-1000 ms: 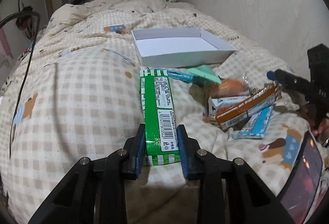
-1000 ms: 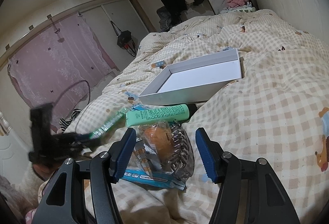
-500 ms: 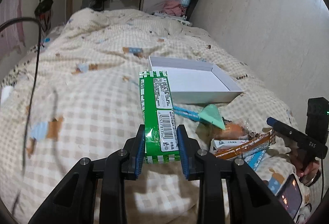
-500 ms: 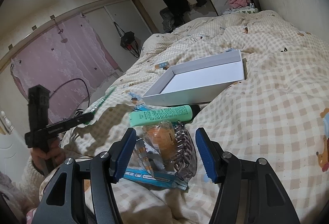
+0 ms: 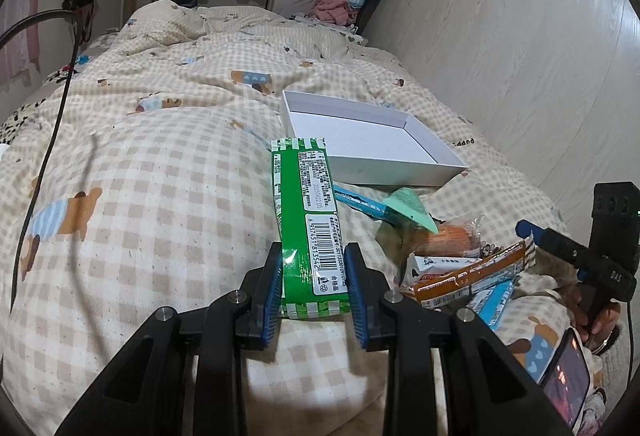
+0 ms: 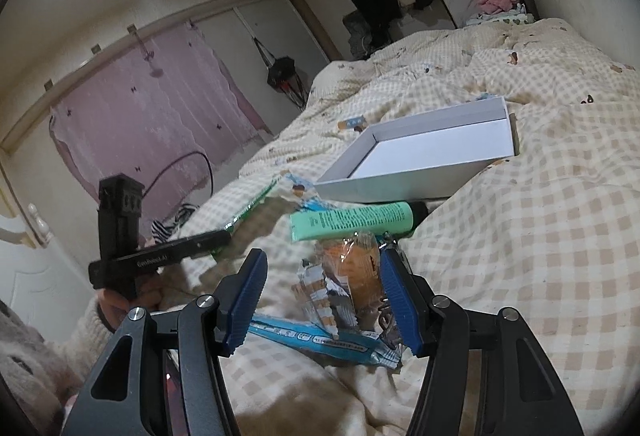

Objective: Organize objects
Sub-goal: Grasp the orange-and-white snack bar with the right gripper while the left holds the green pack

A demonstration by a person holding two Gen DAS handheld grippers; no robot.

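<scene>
On bed | white box (image 5: 404,172) empty | left hand-held gripper (image 5: 314,290) grasps green pack (image 5: 308,220) | right hand-held gripper (image 6: 324,300) released

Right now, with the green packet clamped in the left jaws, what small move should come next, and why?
Probably carry the green packet forward and slightly right until it sits over the white box, then lower it. The left gripper is shut on its barcode end, the packet is off the quilt, and the box looks empty. The right gripper is open over the snack pile, so it need not move.
</scene>
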